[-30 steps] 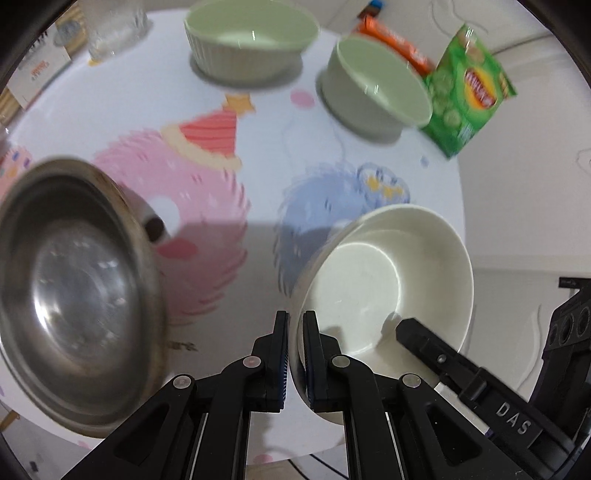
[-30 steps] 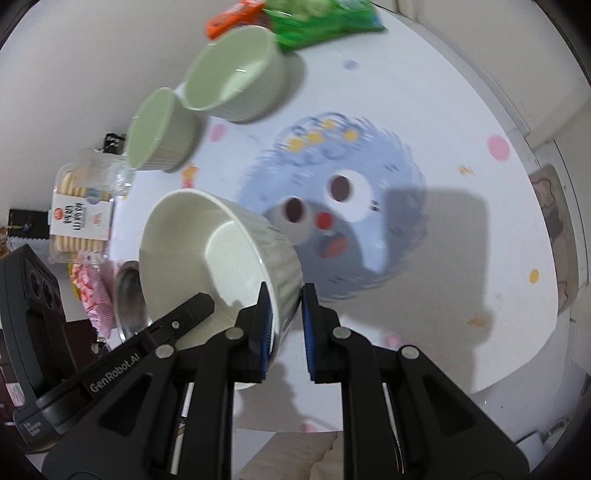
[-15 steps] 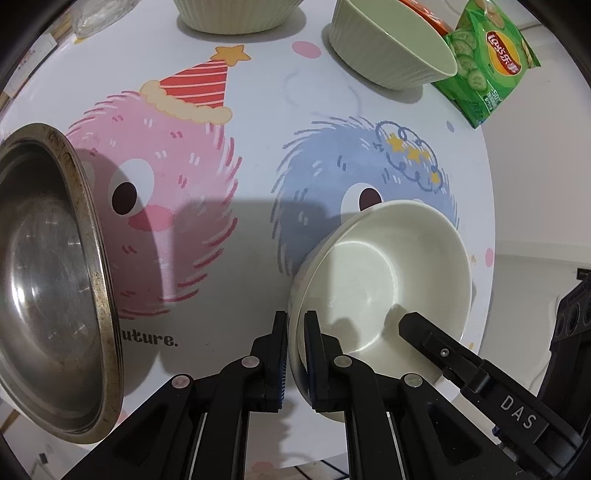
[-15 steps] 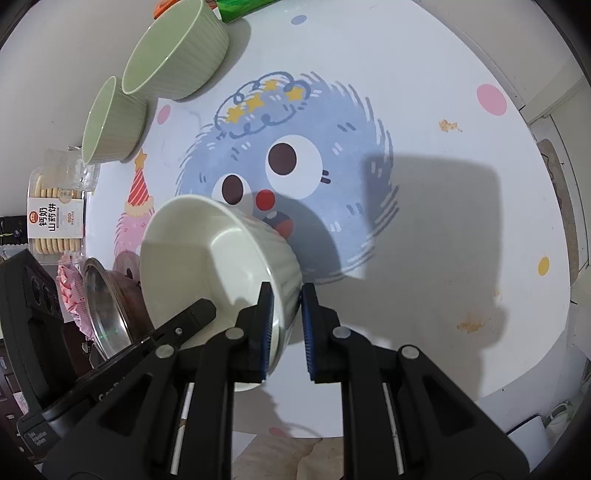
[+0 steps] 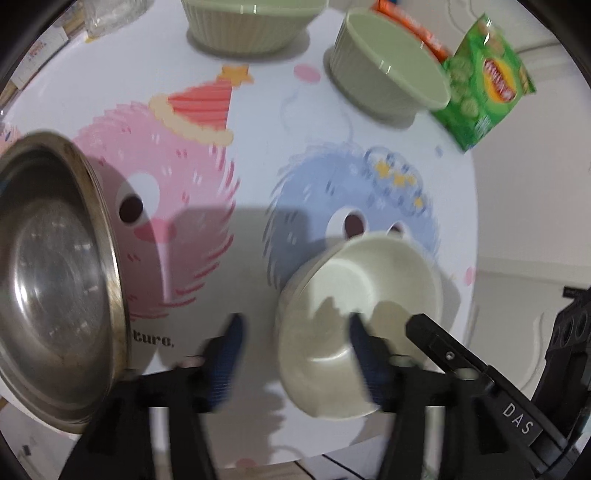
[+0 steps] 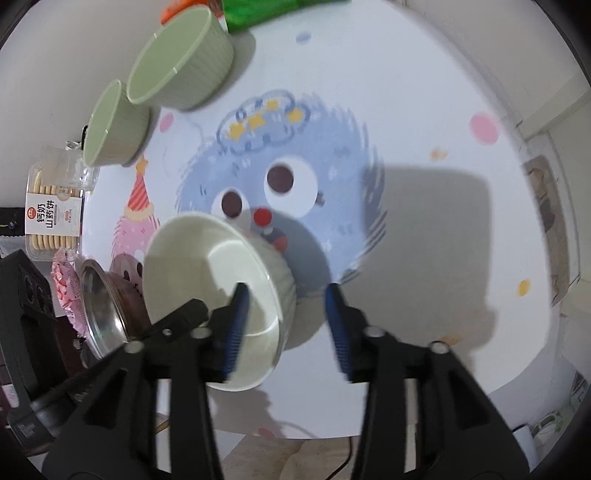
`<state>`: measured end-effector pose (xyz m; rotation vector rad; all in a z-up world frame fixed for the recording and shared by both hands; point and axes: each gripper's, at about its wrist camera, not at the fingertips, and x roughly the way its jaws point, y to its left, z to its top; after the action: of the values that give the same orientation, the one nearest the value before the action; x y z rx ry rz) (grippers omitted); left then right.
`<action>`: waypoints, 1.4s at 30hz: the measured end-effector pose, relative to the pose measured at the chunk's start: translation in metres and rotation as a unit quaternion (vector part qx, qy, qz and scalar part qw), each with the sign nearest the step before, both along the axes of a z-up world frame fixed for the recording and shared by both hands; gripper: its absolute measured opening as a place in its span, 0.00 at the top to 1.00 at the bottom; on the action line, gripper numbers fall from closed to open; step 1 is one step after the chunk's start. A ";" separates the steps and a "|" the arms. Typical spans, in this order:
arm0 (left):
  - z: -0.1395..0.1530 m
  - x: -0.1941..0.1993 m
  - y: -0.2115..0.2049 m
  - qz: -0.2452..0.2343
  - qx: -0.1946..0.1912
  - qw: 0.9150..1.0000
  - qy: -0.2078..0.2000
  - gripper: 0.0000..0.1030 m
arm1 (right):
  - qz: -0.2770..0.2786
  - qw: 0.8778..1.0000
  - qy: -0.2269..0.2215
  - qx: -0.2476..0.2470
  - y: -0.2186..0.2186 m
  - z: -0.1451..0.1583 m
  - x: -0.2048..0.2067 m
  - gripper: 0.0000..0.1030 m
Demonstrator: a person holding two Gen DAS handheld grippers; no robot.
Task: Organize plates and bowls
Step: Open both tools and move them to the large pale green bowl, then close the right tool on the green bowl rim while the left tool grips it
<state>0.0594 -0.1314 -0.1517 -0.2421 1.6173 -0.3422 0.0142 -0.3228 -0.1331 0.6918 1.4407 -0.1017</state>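
Observation:
A white ribbed bowl sits on the table near its front edge. My left gripper is open, its fingers straddling the bowl's near-left rim. My right gripper is open, its fingers straddling the bowl's right rim. A steel bowl stands to the left of the white bowl. Two green ribbed bowls stand at the back: a wide one and a smaller one.
The round table has a cartoon-monster cover. A green chips bag and an orange packet lie at the back right. A cookie box and a pink wrapper lie at the left edge.
Both grippers have opened and let go of the white bowl's rim. The bowl, held tilted before, now rests on the table.

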 end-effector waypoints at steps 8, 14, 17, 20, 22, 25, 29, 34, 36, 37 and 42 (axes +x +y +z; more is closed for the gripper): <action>0.057 0.031 0.004 0.013 -0.033 0.997 -0.066 0.05 | -0.012 0.997 -0.068 -0.038 -0.025 0.057 0.022 0.06; 0.080 0.071 0.027 0.055 -0.004 0.993 -0.101 0.00 | 0.041 0.988 -0.132 -0.063 -0.017 0.107 0.075 0.00; 0.071 0.093 0.050 0.106 0.000 0.992 -0.074 0.00 | 0.078 0.983 -0.154 -0.064 -0.002 0.120 0.105 0.00; 0.061 0.113 0.067 0.140 0.021 0.988 -0.058 0.00 | 0.127 0.976 -0.163 -0.065 0.017 0.126 0.144 0.00; 0.055 0.124 0.069 0.146 0.043 0.987 -0.059 0.00 | 0.159 0.972 -0.160 -0.060 0.034 0.122 0.173 0.00; 0.045 0.138 0.073 0.159 0.056 0.984 -0.053 0.00 | 0.201 0.967 -0.146 -0.052 0.056 0.108 0.213 0.00; 0.030 0.155 0.074 0.181 0.058 0.981 -0.033 0.00 | 0.232 0.963 -0.131 -0.047 0.077 0.085 0.250 0.01; 0.017 0.173 0.070 0.181 0.074 0.980 -0.032 0.00 | 0.294 0.948 -0.102 -0.063 0.106 0.054 0.283 0.01; 0.011 0.180 0.069 0.180 0.079 0.980 -0.030 0.00 | 0.320 0.940 -0.091 -0.069 0.114 0.040 0.291 0.01; 0.008 0.183 0.068 0.179 0.079 0.980 -0.029 0.01 | 0.328 0.938 -0.088 -0.069 0.116 0.036 0.293 0.01; -0.007 0.192 0.065 0.180 0.085 0.980 -0.021 0.28 | 0.342 0.935 -0.071 -0.055 0.116 0.014 0.303 0.22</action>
<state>0.2517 -0.0659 -0.1586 -0.3867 1.5168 0.0680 0.3173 -0.2069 -0.1192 0.0745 1.4499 0.4013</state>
